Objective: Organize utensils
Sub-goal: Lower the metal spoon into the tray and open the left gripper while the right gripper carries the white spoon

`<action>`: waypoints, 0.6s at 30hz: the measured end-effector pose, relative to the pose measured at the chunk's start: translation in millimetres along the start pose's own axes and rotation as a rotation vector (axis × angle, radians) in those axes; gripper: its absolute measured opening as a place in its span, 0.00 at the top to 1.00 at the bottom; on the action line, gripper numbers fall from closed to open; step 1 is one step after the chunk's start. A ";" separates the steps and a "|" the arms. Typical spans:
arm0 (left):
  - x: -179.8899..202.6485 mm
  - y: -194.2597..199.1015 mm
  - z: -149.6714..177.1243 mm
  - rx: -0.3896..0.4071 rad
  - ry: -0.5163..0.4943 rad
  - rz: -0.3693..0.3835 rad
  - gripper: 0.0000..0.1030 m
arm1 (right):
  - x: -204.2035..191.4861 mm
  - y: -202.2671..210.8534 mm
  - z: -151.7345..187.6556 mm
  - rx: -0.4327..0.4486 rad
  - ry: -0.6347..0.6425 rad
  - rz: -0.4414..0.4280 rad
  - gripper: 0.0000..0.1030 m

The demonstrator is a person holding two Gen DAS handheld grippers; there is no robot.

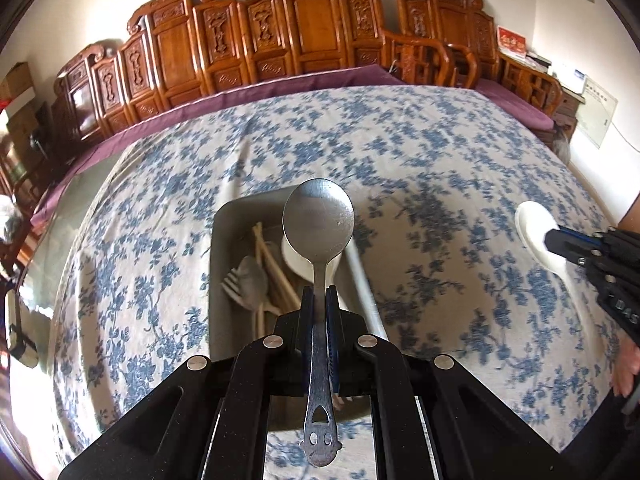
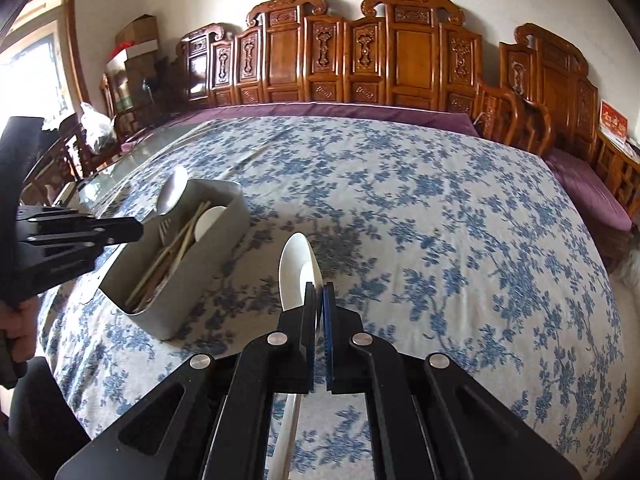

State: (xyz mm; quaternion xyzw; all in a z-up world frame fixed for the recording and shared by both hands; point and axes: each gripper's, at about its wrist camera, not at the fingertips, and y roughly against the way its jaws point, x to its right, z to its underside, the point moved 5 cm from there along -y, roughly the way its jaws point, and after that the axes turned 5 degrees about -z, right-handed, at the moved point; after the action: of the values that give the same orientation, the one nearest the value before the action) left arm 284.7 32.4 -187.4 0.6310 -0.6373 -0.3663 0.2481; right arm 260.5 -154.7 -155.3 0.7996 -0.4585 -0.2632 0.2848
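Left gripper (image 1: 320, 300) clamped on dull metal spoon (image 1: 319, 216), bowl pointing away over the grey bin (image 1: 224, 248). Right gripper (image 2: 319, 296) clamped on white spoon (image 2: 298, 268), bowl forward, right of bin.

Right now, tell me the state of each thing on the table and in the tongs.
Left tongs: shut on metal spoon.
Metal spoon: held above grey bin.
Right tongs: shut on white spoon.
White spoon: held clear of the bin.
Grey bin: open, holding chopsticks, fork and spoons.

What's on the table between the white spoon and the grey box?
Nothing but bare flowered tablecloth lies between the white spoon and the grey box, as the right wrist view shows.
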 end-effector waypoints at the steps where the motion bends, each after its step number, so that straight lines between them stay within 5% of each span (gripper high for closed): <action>1: -3.2 -3.7 0.4 -0.006 0.004 -0.003 0.95 | -3.0 -1.4 -1.1 -0.002 0.005 -0.004 0.96; 18: -23.7 -56.8 -2.0 -0.076 0.042 -0.013 0.95 | -35.8 -14.2 -19.3 -0.009 0.041 -0.051 0.96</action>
State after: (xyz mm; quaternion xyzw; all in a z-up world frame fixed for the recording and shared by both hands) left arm 323.5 59.2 -227.1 0.6327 -0.6135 -0.3784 0.2830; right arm 266.2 -113.0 -146.0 0.8148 -0.4310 -0.2562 0.2911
